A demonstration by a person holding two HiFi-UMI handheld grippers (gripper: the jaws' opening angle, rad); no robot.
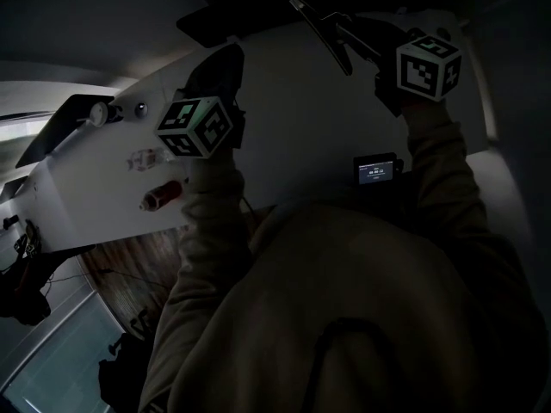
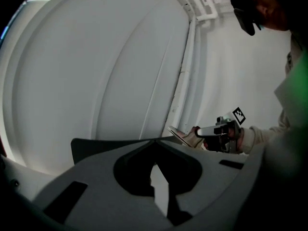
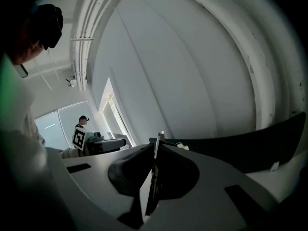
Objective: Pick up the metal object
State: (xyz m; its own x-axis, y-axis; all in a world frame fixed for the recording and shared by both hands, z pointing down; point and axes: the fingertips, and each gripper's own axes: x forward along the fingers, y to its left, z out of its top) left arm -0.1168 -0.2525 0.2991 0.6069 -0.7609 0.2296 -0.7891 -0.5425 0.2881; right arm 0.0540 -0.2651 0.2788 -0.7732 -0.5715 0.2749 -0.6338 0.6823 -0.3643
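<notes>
Dim light over the white table (image 1: 293, 127) and both our grippers were up off its surface. Our right gripper (image 3: 156, 147) had its jaws pinched nearly together on the metal object (image 3: 155, 174), a thin flat strip that stood edge-on between the pads in the right gripper view. From the head view the strip ran slantwise out of those jaws, up over the far edge of the table. It touched nothing but the gripper. The left gripper view caught it too, a pale flat piece that stuck out ahead of our right hand, with bare wall behind it.

Our left gripper (image 2: 155, 146) carried nothing. Its jaw tips met, and only a sliver of light showed in the hollow behind them. In the head view it hung over the left half of the table, well apart from the strip.

Down on the table itself, a small device with a lit screen (image 1: 376, 169) sat near the near edge. A reddish cylinder (image 1: 162, 194) and a clear little item (image 1: 145, 157) lay toward the table's left end. It was too dark for us to tell more of them.
</notes>
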